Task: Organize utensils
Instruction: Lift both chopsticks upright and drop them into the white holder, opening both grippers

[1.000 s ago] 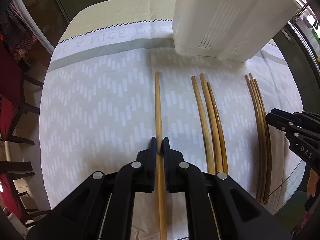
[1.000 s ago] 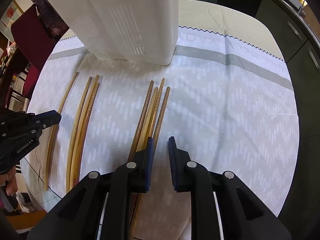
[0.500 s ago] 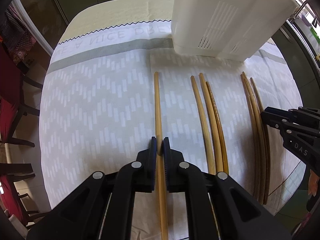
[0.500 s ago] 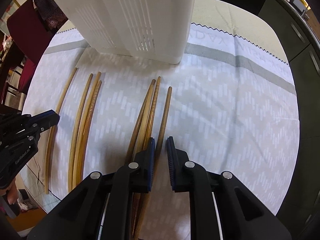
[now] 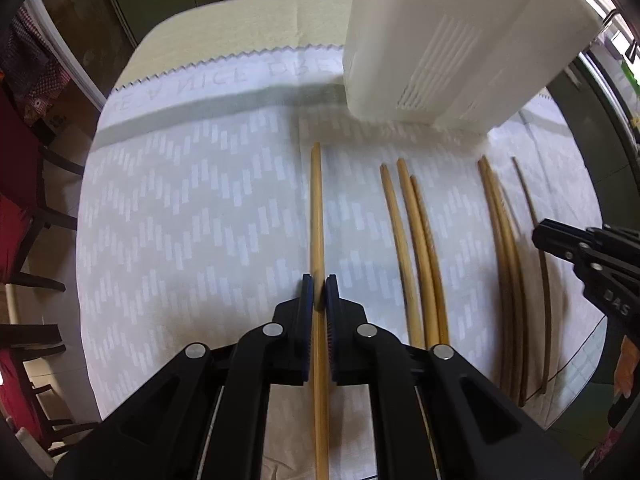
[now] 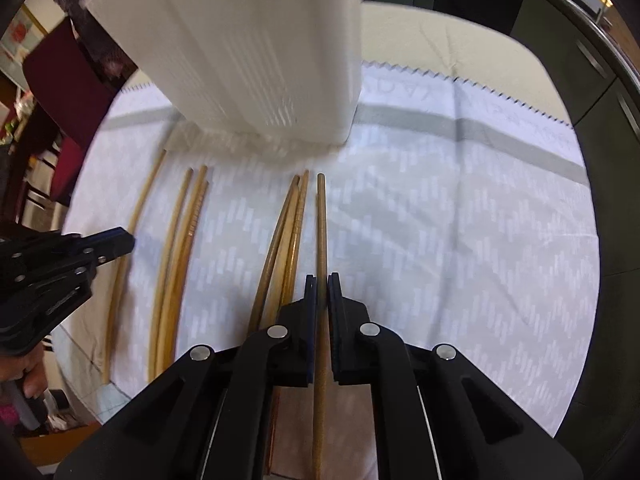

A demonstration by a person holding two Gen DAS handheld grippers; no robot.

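Note:
My left gripper (image 5: 319,292) is shut on a light wooden chopstick (image 5: 317,208) that points toward the white slotted holder (image 5: 452,40). My right gripper (image 6: 322,294) is shut on a darker brown chopstick (image 6: 321,220), drawn slightly right of its group. Three light chopsticks (image 5: 416,240) lie in a group on the cloth, and darker ones (image 5: 504,248) lie further right. The right gripper also shows in the left wrist view (image 5: 538,234). The left gripper shows in the right wrist view (image 6: 128,242).
A white patterned cloth (image 5: 180,220) covers the round table. The holder (image 6: 256,40) stands at the far side of the chopsticks. Dark chairs (image 5: 24,240) stand off the left edge, and cabinets (image 6: 580,40) are behind.
My right gripper has moved right over the outermost dark chopstick and closed on it, separating it from its group. The left gripper stays shut on its chopstick.

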